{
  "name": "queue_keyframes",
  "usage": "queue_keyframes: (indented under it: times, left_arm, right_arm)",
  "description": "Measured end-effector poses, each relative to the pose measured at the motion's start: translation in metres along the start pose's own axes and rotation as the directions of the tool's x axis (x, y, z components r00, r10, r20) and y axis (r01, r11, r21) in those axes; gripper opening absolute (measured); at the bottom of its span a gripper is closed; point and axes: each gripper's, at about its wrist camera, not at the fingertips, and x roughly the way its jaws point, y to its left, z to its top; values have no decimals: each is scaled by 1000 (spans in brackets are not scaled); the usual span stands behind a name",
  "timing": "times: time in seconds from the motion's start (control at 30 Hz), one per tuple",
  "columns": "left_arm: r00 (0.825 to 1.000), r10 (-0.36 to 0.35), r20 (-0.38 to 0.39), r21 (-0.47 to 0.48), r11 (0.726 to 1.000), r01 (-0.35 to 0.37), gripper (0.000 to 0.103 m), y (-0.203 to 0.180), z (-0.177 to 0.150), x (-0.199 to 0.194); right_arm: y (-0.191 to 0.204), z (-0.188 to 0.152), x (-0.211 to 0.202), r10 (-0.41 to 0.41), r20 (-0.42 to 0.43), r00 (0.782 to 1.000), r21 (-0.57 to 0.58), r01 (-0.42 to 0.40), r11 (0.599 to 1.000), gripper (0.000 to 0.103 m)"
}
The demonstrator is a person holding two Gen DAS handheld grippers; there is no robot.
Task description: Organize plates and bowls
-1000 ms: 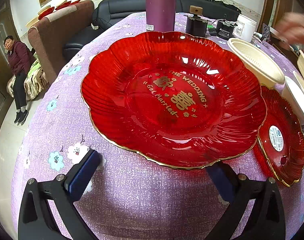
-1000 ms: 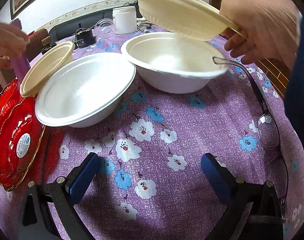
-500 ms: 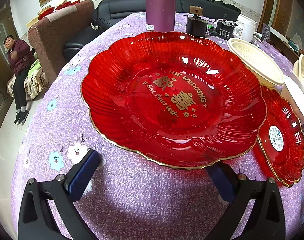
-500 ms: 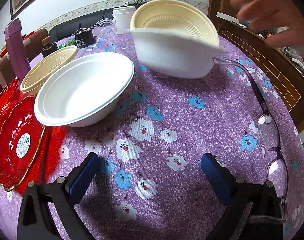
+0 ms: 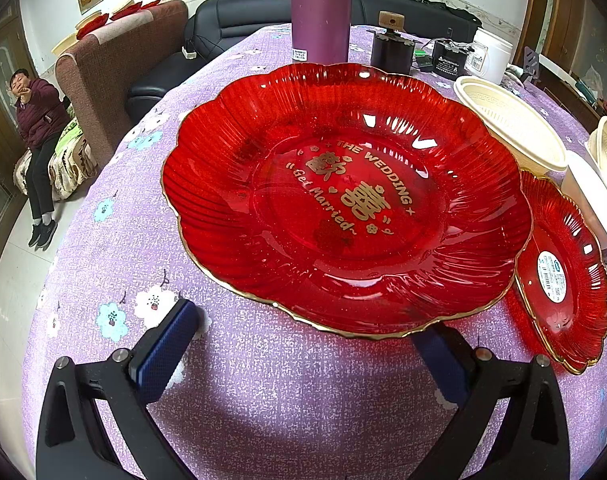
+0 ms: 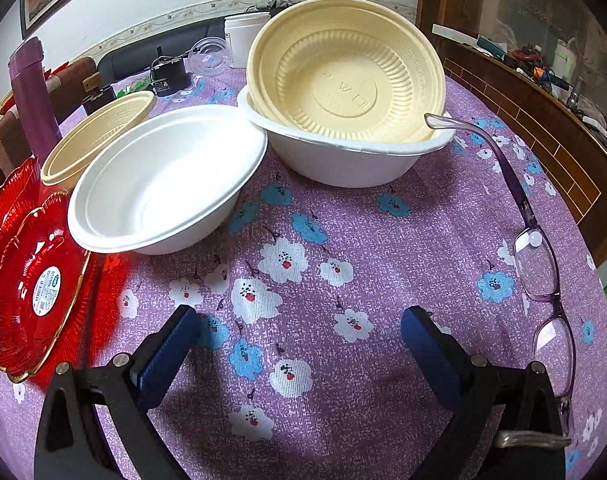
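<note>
A large red scalloped plate (image 5: 343, 196) with gold lettering lies right in front of my left gripper (image 5: 303, 344), which is open with its right finger under the plate's near rim. To its right, a small red plate (image 5: 559, 280) leans tilted, and a cream bowl (image 5: 511, 124) sits behind it. In the right wrist view, my right gripper (image 6: 299, 344) stands open over bare cloth. Ahead of it sit a white bowl (image 6: 167, 176) and a second white bowl (image 6: 343, 156) with a cream bowl (image 6: 343, 80) tilted inside it. Another cream bowl (image 6: 99, 132) and the small red plate (image 6: 35, 284) are at the left.
A purple flask (image 5: 321, 8) stands behind the large plate, with a dark box (image 5: 391, 50), a battery and a white jar (image 5: 491, 54) further back. Eyeglasses (image 6: 539, 248) lie at the right of the purple flowered tablecloth (image 6: 303, 248). A person (image 5: 35, 136) sits off to the left.
A hand set the cream bowl tilted into the far white bowl and then left the view. Neither gripper has moved.
</note>
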Motion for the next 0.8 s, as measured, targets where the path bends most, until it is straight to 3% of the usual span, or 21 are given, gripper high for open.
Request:
queue_keyframes:
  times: [0.8]
  left_arm:
    - [1000,12,-6,-9,1000,-12,103,-4,-2,-3]
  right_arm:
    - [1,2,3,1,-3,1000,0,-1,1000,102]
